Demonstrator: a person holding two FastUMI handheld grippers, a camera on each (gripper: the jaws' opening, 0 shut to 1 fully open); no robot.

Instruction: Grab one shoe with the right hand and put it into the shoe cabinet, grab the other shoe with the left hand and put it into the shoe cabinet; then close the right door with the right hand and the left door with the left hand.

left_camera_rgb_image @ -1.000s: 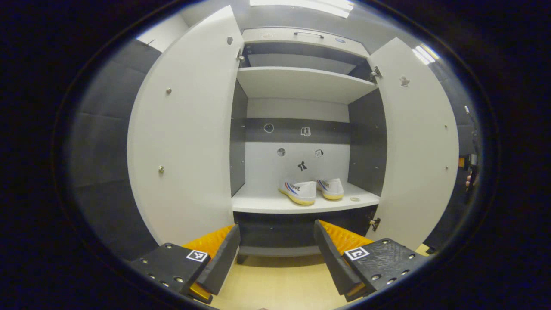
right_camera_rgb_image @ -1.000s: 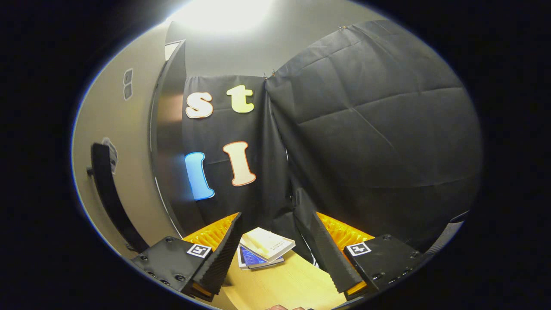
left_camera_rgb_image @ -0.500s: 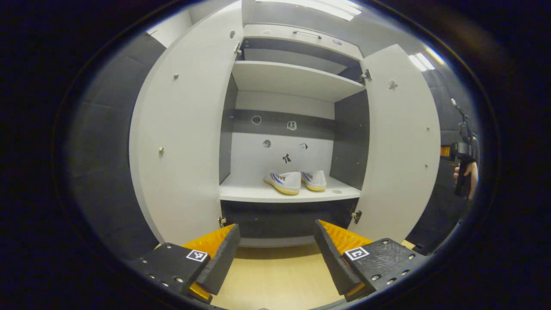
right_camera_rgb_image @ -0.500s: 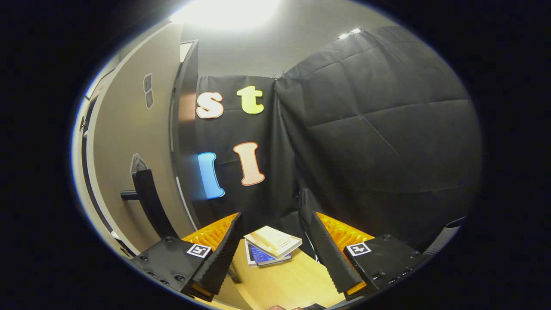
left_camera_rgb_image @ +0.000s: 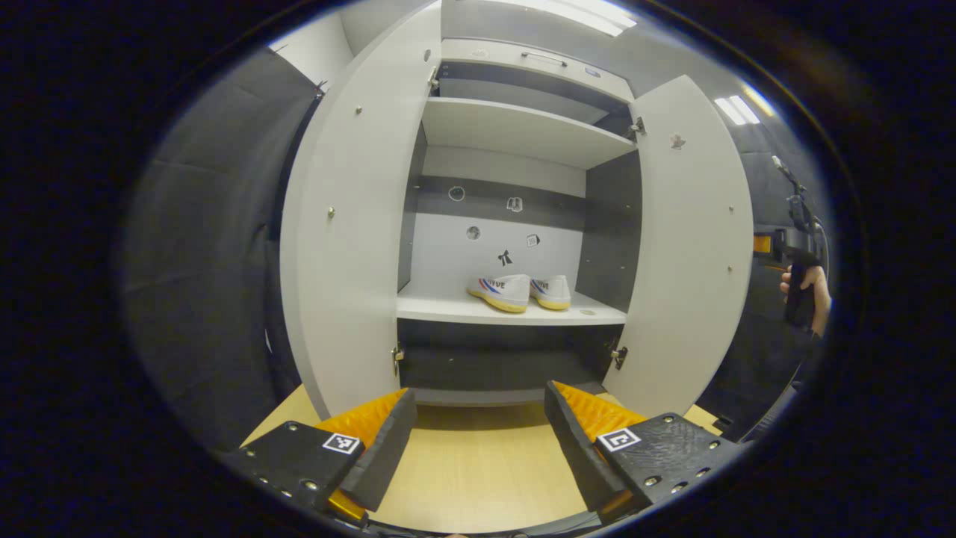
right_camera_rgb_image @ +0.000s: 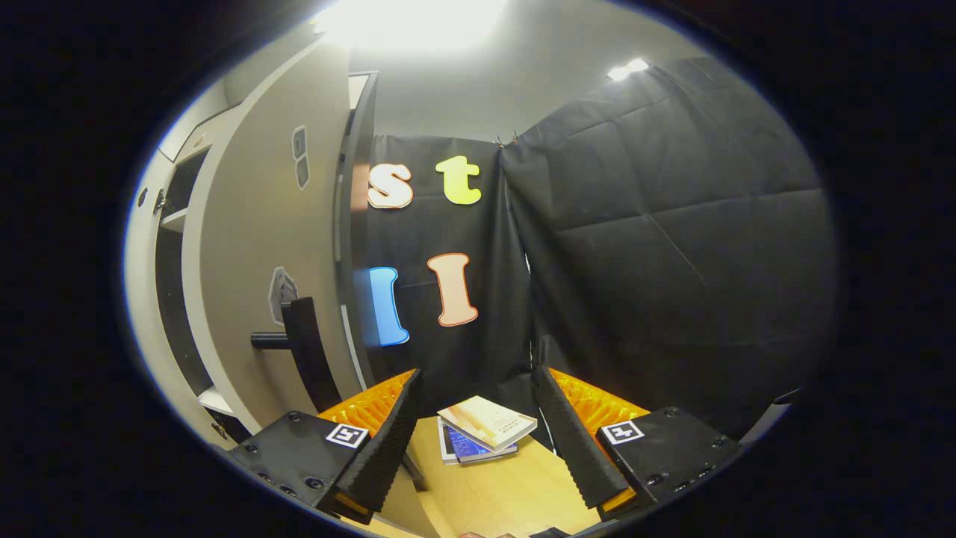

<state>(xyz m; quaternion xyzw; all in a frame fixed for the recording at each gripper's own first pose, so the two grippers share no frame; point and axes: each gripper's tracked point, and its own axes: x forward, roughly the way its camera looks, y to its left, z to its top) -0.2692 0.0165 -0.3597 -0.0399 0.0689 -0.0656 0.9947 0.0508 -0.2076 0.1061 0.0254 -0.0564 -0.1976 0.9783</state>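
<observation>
At twelve o'clock in the left gripper view stands the shoe cabinet, both doors swung wide: left door at ten o'clock, right door at two o'clock. On the lower shelf, near the middle of that view, sit two white shoes side by side and touching or nearly so, the first shoe on the left, the second shoe just beside it on the right, toes toward the back panel. At six o'clock hangs the left claw, fingers spread wide apart, nothing between them, over the pale wooden floor and well apart from the cabinet. At three o'clock, past the right door's edge, shows a hand gripping a dark handle. In the right gripper view, the right claw at six o'clock likewise stands apart and empty, near the outer face of the right door, which fills nine to eleven o'clock; a dark door handle juts out at eight o'clock, just beside the claw's left finger but not visibly touching. Between the fingers, farther off, lies a small stack of books on a wooden bench against the black cloth wall.
</observation>
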